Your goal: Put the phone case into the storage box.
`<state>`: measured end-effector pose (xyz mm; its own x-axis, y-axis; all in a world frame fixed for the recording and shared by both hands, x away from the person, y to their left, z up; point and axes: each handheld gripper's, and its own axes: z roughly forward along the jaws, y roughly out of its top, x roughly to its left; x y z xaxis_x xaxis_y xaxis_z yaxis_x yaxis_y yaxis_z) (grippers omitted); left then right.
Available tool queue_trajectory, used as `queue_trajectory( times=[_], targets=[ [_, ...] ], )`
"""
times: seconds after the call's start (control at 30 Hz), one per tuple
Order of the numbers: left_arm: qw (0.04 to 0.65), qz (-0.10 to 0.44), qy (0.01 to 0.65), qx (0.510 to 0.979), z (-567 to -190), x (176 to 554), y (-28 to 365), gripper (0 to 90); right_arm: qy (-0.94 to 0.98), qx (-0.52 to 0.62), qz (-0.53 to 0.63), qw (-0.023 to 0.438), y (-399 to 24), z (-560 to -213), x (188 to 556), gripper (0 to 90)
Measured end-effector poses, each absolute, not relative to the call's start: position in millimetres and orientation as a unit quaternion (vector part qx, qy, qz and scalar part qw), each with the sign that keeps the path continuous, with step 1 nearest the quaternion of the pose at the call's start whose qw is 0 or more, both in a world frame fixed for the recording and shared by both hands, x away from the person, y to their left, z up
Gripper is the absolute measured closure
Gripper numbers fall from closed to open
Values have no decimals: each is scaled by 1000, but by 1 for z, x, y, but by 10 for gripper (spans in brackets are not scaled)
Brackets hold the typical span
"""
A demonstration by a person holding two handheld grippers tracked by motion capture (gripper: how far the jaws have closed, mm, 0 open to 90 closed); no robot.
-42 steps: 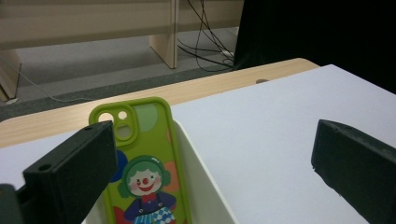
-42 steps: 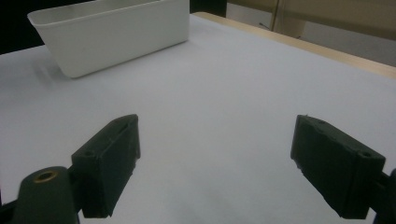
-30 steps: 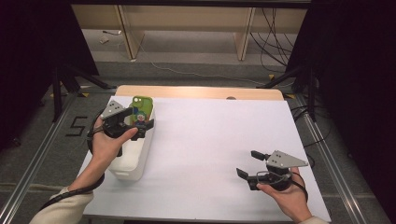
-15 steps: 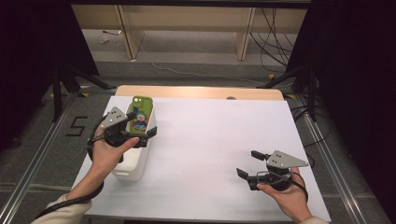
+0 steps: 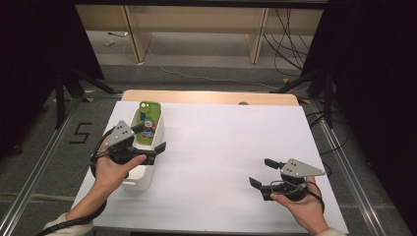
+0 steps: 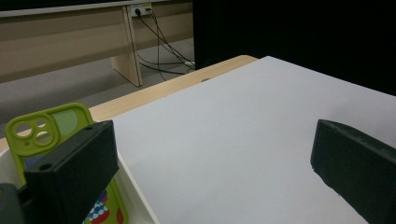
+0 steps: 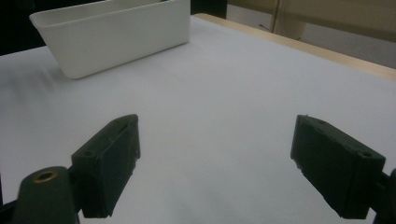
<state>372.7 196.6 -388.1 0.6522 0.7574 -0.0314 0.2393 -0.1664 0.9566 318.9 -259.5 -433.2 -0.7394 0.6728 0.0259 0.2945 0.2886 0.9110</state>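
Observation:
A long white bin [image 5: 139,175] stands on the left part of the table. In its far end leans a green phone case [image 5: 148,114] with a colourful print. My left gripper [image 5: 151,137] hovers open over the middle of the bin, just short of the case. In the left gripper view the case [image 6: 42,130] stands behind the left jaw, and nothing lies inside the open gripper [image 6: 210,163]. My right gripper [image 5: 260,172] rests open near the front right of the table. The right gripper view has that gripper [image 7: 219,158] wide apart over bare white surface, with the bin [image 7: 116,37] farther off.
A white sheet [image 5: 226,147] covers the table; a wooden strip [image 5: 211,96] runs along its far edge. Beyond it are floor, cables and desk legs. Metal rails run beside the table on both sides.
My left gripper has drawn back toward the person along the bin, away from the phone case, which stays in the bin. The right gripper has not moved.

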Motion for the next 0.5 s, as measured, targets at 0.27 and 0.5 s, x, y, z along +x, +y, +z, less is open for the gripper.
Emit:
queue_trajectory(
  times=[0.27,0.5],
  targets=[
    [553,237,333,726,-390,363,197,2,781,309,511,185,-259,-433,319,166],
    [551,239,324,731,-393,357,197,2,781,308,511,185,-259,-433,319,166]
  ],
)
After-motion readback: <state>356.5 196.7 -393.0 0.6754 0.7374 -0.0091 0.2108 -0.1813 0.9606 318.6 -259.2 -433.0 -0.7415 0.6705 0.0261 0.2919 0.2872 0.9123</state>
